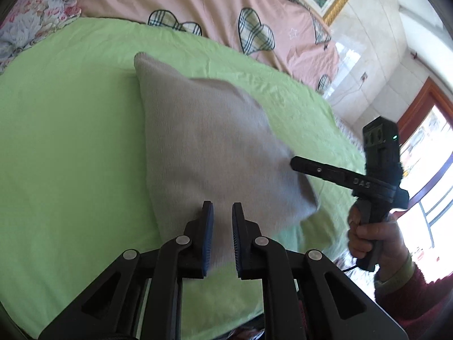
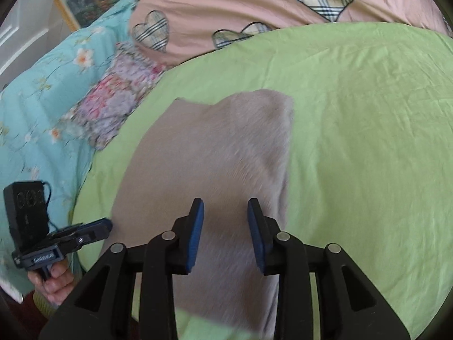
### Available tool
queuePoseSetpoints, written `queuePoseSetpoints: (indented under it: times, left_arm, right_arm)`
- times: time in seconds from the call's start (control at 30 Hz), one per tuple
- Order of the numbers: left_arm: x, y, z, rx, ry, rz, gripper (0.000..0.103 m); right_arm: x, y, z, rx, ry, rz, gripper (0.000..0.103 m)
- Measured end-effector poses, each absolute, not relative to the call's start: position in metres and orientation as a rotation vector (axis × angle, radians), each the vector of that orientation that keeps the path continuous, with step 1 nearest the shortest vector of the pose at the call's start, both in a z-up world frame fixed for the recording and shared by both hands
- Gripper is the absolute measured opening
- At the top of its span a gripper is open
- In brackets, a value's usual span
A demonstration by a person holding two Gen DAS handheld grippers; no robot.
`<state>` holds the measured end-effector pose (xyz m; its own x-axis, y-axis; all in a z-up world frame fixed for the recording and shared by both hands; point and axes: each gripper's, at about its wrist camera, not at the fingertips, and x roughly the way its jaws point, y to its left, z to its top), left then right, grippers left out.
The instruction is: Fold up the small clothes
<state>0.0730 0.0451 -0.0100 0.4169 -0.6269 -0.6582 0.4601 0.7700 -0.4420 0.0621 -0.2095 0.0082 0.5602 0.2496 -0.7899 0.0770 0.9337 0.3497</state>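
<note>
Grey garment [image 1: 215, 147] lay flat on the green sheet [image 1: 70, 141], straight ahead of both tongs & running back under their tips; the left gripper [image 1: 222, 235] had its pads nearly together w/ cloth between them, though whether they truly pinched the near hem I couldn't tell. The right gripper [image 2: 225, 235] stood part-open over the cloth, pads clear of it, nothing gripped. To do this fold right, I'd say both needed a firm bite on the near edge at matching corners, then lift level & carry it fwd together so the far edge lines up w/o dragging the sheet.
</note>
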Motion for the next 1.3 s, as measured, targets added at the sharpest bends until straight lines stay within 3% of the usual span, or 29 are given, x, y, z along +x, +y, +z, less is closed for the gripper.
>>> queuePoseSetpoints:
  times: [0.23,0.77,0.83,0.93,1.07,1.13,1.3]
  left_arm:
    - [0.060,0.043,-0.035,-0.146,0.947,-0.647,0.013]
    - [0.048,0.031,-0.035,-0.093,0.928,-0.556,0.015]
    - [0.045,0.032,-0.033,-0.087,0.933,-0.553,0.018]
    - [0.039,0.032,-0.029,-0.087,0.943,-0.545,0.024]
    - [0.026,0.035,-0.023,-0.073,0.938,-0.513,0.030]
    - [0.021,0.037,-0.020,-0.059,0.933,-0.486,0.046]
    - [0.013,0.044,-0.009,-0.020,0.899,-0.402,0.064]
  right_arm:
    - [0.023,-0.204,-0.022,0.275,1.033,0.053,0.034]
    - [0.004,-0.200,-0.018,0.224,1.008,-0.012,0.034]
    - [0.001,-0.198,-0.017,0.221,1.016,-0.021,0.035]
    - [-0.005,-0.200,-0.018,0.214,1.057,-0.074,0.053]
    - [-0.026,-0.197,-0.008,0.255,1.030,-0.060,0.053]
    - [-0.035,-0.192,-0.002,0.244,1.011,-0.060,0.053]
    - [-0.042,-0.180,0.006,0.269,0.991,-0.040,0.053]
